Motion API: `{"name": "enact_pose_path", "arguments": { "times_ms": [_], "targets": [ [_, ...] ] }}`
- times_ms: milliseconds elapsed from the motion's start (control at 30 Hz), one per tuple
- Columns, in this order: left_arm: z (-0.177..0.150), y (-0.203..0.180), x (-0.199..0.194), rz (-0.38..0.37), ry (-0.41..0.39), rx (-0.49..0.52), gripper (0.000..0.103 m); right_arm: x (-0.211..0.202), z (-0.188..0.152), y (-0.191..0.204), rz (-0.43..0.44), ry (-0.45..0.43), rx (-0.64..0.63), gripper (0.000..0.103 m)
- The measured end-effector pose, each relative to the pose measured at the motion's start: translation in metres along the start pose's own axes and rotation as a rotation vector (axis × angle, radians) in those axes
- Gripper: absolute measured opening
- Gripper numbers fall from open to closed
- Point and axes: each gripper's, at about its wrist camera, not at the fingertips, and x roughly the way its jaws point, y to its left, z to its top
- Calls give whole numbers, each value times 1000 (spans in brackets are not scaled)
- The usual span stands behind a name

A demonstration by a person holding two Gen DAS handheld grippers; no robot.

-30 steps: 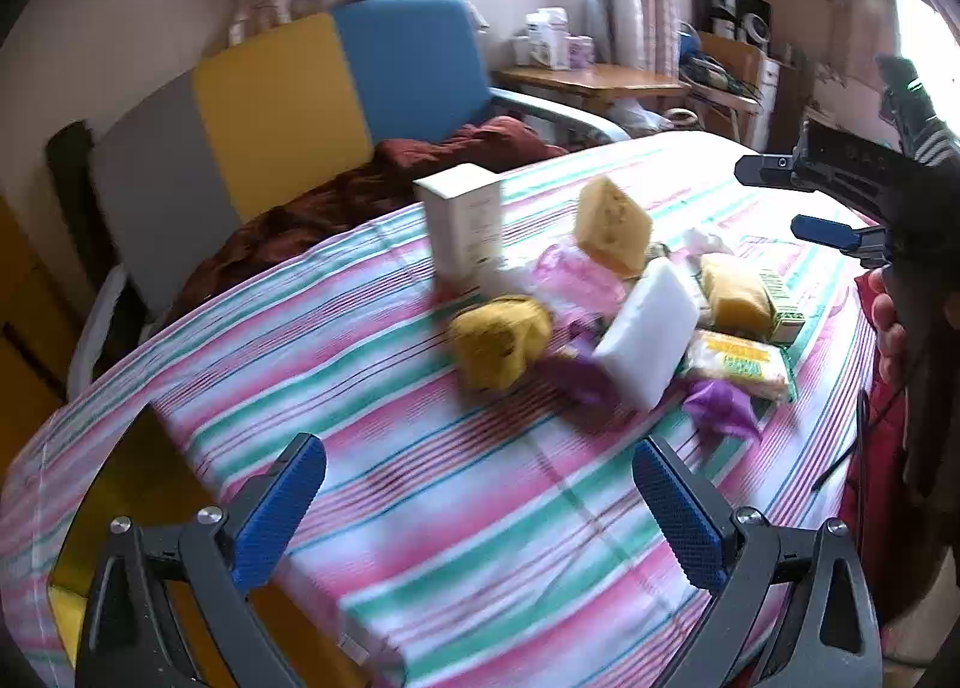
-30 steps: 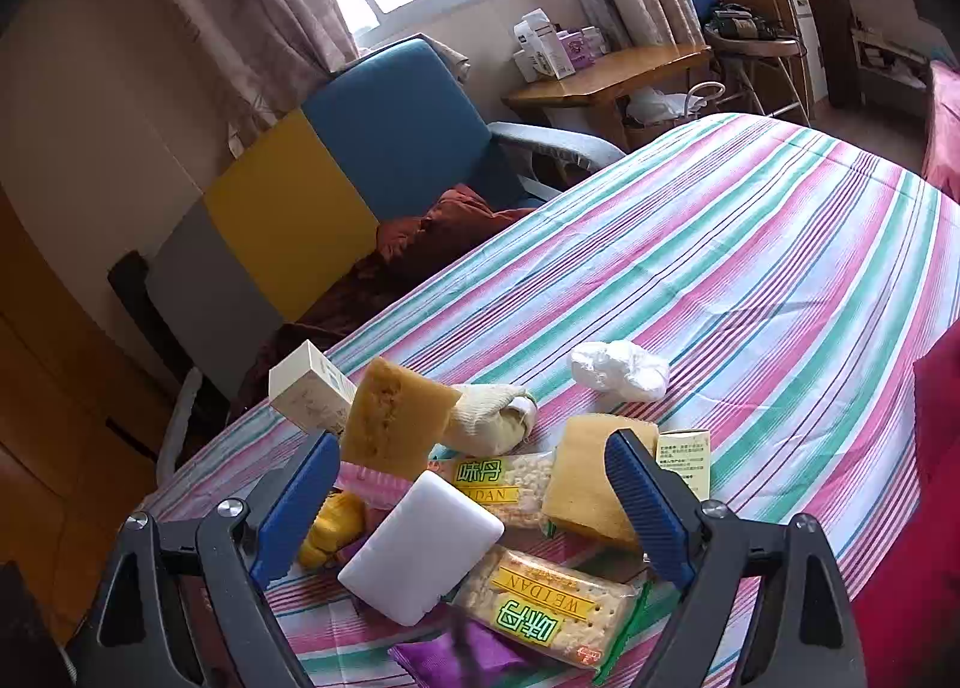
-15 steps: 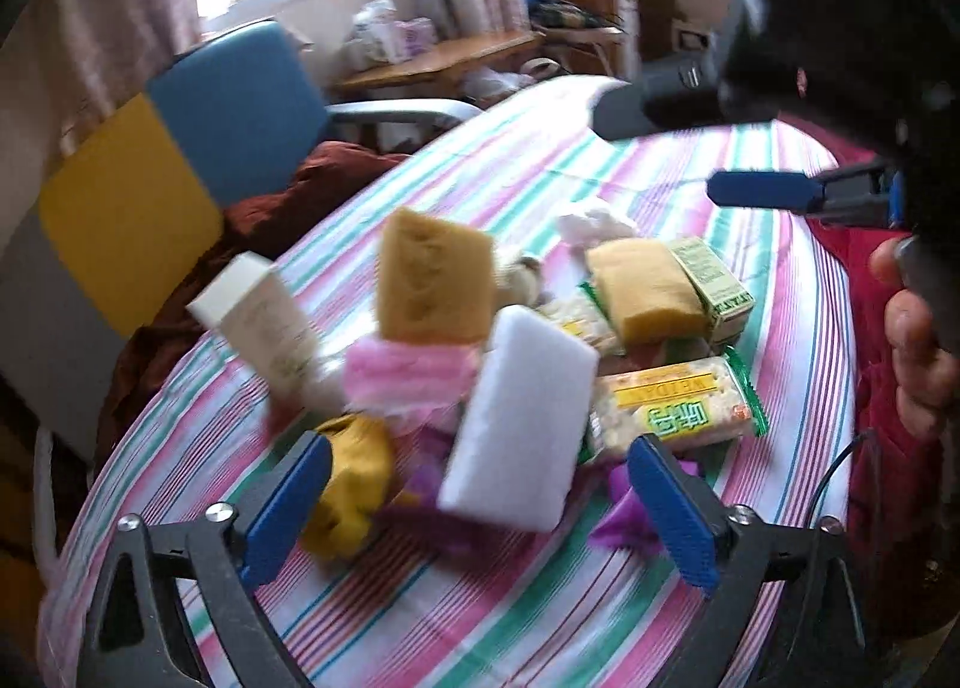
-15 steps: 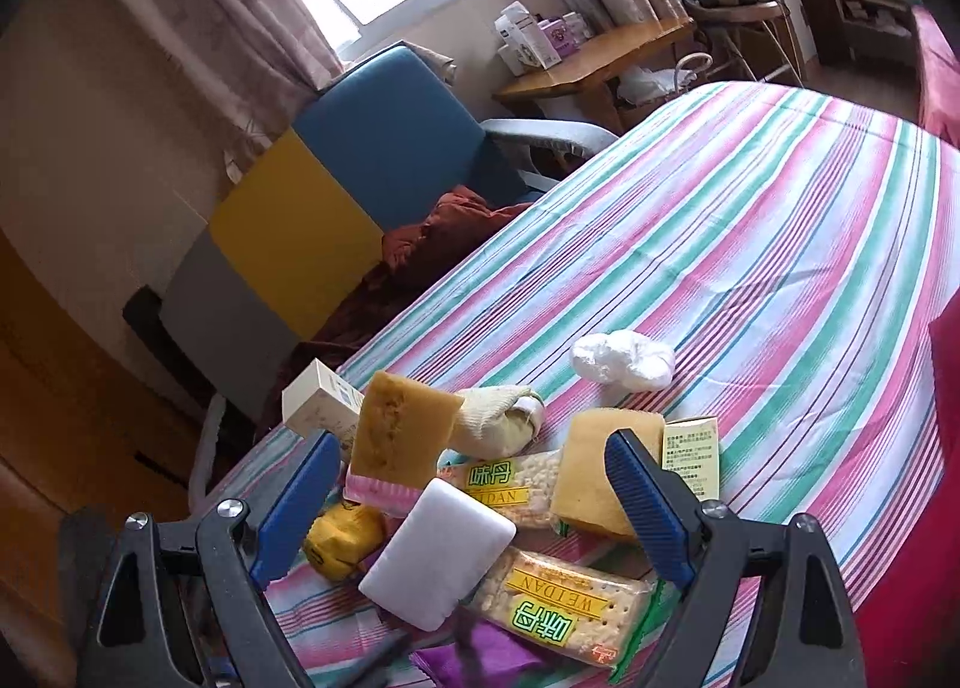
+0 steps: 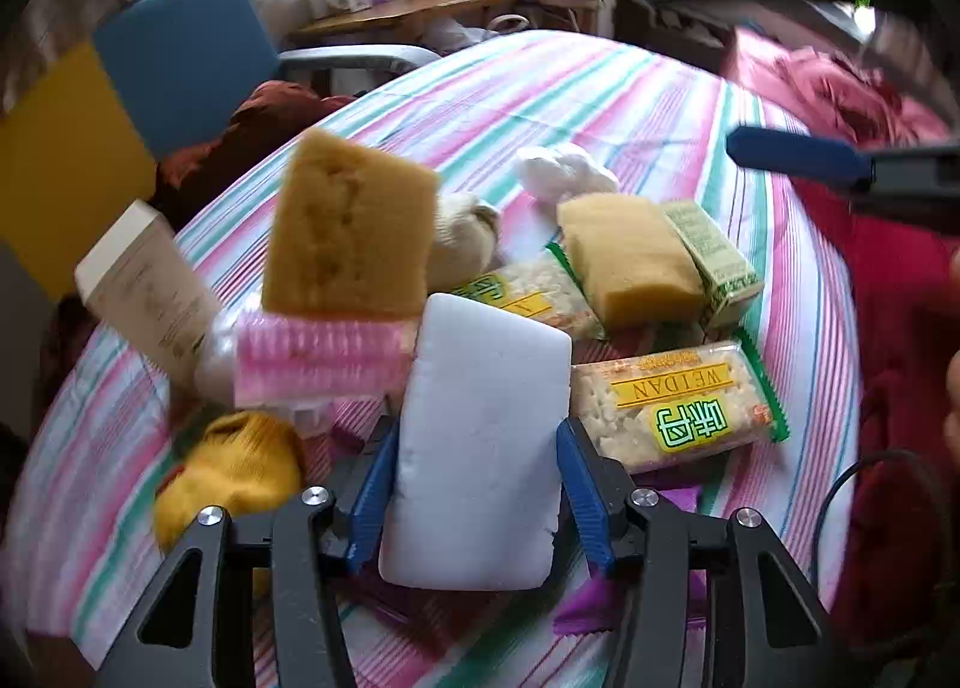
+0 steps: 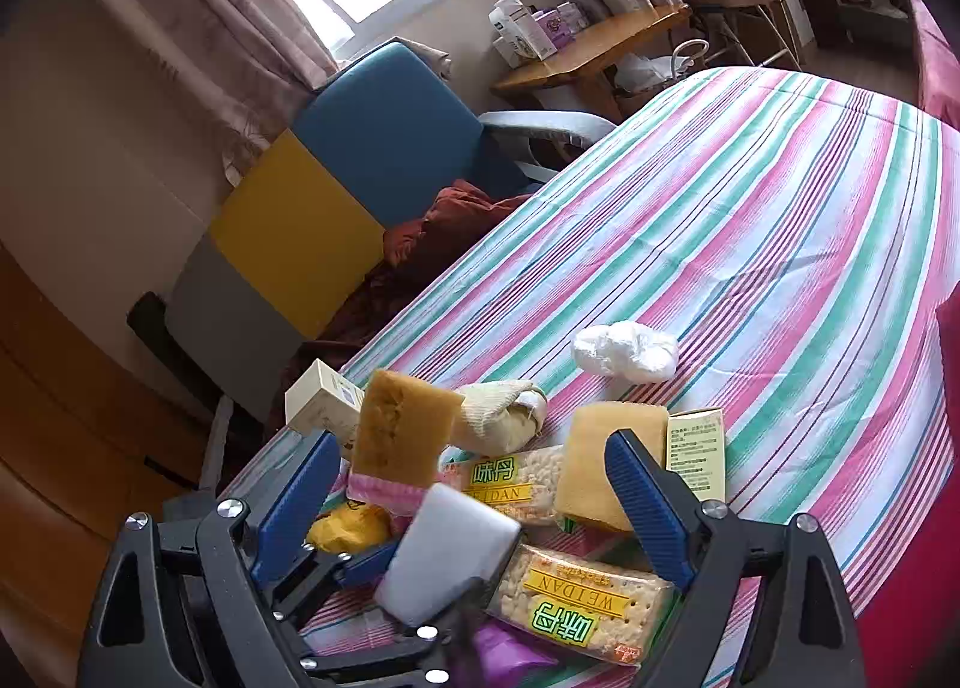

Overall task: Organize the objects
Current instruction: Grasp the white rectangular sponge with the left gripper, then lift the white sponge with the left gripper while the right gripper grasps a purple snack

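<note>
Left wrist view showed the left gripper (image 5: 477,487) closing on a white sponge (image 5: 480,442), its blue fingers (image 5: 373,493) against the sponge's two long sides. The sponge lay tilted at the near end of a heap of things on the striped worktop (image 5: 630,87). Behind it a brown sponge (image 5: 351,226) stood on a pink brush (image 5: 324,358), with a cream box (image 5: 144,286) leaning to their left and a yellow bundle (image 5: 231,466) low on the left. Right of the white sponge lay a cracker pack (image 5: 672,406), and beyond that a second cracker pack (image 5: 528,292), a tan sponge (image 5: 630,256) and a green box (image 5: 714,256) touching one another. A white wad (image 5: 564,172) sat further back.

In the right wrist view the right gripper (image 6: 474,499) hung over the same heap with its fingers (image 6: 642,514) spread wide, holding nothing. The left gripper's fingers reached in from below at the white sponge (image 6: 450,550).
</note>
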Motion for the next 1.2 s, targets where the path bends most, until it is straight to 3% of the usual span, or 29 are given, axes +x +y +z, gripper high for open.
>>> {"name": "enact_pose_path", "arguments": {
  "times_ms": [133,367,700,1000,1100,1200],
  "targets": [
    [-13,9,-19,-15,-41,-70,53,3,-2,5,-13,15,-29,92],
    [-42,19,-50,-29,-89,-151,53,18,-13,30,-4,118,-148,91],
    [-90,22,-87,-40,-137,-253,54,55,-22,46,-7,299,-146,90],
    [-113,31,-123,-34,-191,-322,54,78,4,51,-66,282,-24,90],
    [-120,36,-129,-37,-199,-345,54,71,-2,54,-73,306,-65,90],
    [-127,39,-132,-34,-201,-355,54,67,-10,53,-116,387,-146,90]
  ]
}}
